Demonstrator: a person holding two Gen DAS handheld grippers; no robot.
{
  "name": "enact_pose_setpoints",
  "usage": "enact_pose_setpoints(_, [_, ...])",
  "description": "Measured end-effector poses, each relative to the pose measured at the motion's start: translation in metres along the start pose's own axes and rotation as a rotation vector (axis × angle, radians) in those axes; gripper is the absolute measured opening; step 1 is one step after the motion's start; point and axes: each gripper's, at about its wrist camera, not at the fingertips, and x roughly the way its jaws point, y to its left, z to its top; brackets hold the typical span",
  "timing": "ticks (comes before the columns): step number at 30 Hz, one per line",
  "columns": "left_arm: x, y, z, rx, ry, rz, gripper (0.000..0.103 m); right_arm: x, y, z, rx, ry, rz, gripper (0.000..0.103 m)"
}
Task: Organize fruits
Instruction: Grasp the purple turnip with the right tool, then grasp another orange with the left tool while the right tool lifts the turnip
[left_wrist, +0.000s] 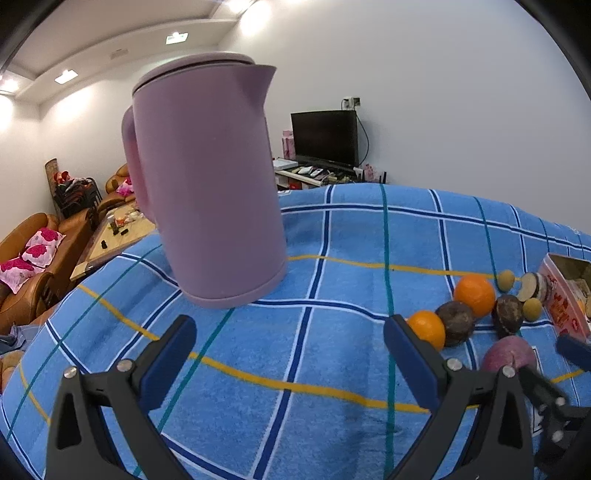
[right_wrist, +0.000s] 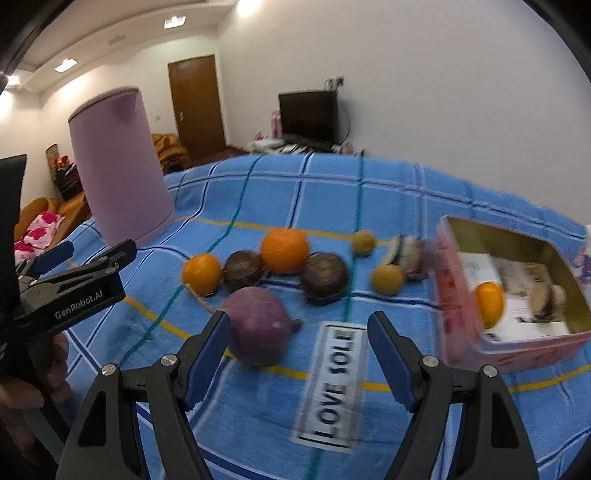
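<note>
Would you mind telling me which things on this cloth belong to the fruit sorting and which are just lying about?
Belongs to the job:
large orange
small orange
purple round fruit
two dark brown fruits
two small tan fruits
pink box

Just lying about:
lilac kettle
blue checked cloth
television

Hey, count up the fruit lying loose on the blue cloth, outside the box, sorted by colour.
Orange: 2, a large one and a small one
Dark brown: 2, and
Yellowish: 2, and
Purple: 1
Cut, white inside: 1
Total: 8
</note>
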Motion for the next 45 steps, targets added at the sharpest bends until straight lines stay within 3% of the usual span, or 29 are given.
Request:
enact_pose_setpoints(9, [0.003, -0.004, -0.002, 0.024, 0.010, 0.007, 0.103, 0.035, 0.015, 0.005, -0.007, 0.118, 0.063, 0.078])
enact_pose_setpoints(11, [0.004, -0.004, -0.002, 0.024, 0.014, 0.004, 0.103, 0.039, 0.017, 0.006, -0.001, 0.132, 0.075, 0.072])
enact_pose_setpoints(13, [0.005, -0.004, -0.002, 0.024, 0.018, -0.001, 0.103, 0.044, 0.017, 0.006, -0.002, 0.153, 0.075, 0.058])
enact_pose_setpoints(17, [0.005, -0.005, -0.002, 0.026, 0.019, -0.010, 0.103, 0.042, 0.017, 0.006, -0.016, 0.149, 0.066, 0.055])
enact_pose_setpoints(24, [0.004, -0.008, -0.002, 0.026, 0.016, -0.066, 0.103, 0.029, 0.014, 0.005, -0.017, 0.101, 0.043, 0.052])
enact_pose_setpoints(32, [0.003, -0.023, -0.003, 0.024, 0.042, -0.178, 0.101, -0.003, -0.001, 0.012, -0.018, -0.040, -0.048, 0.052])
enact_pose_setpoints(40, [0.020, -0.073, 0.004, 0.182, 0.124, -0.215, 0.080, -0.017, -0.011, 0.019, -0.019, -0.117, -0.105, 0.052])
enact_pose_setpoints(45, [0.038, -0.079, 0.004, 0.188, 0.186, -0.237, 0.072, -0.021, -0.020, 0.021, -0.003, -0.131, -0.117, 0.052])
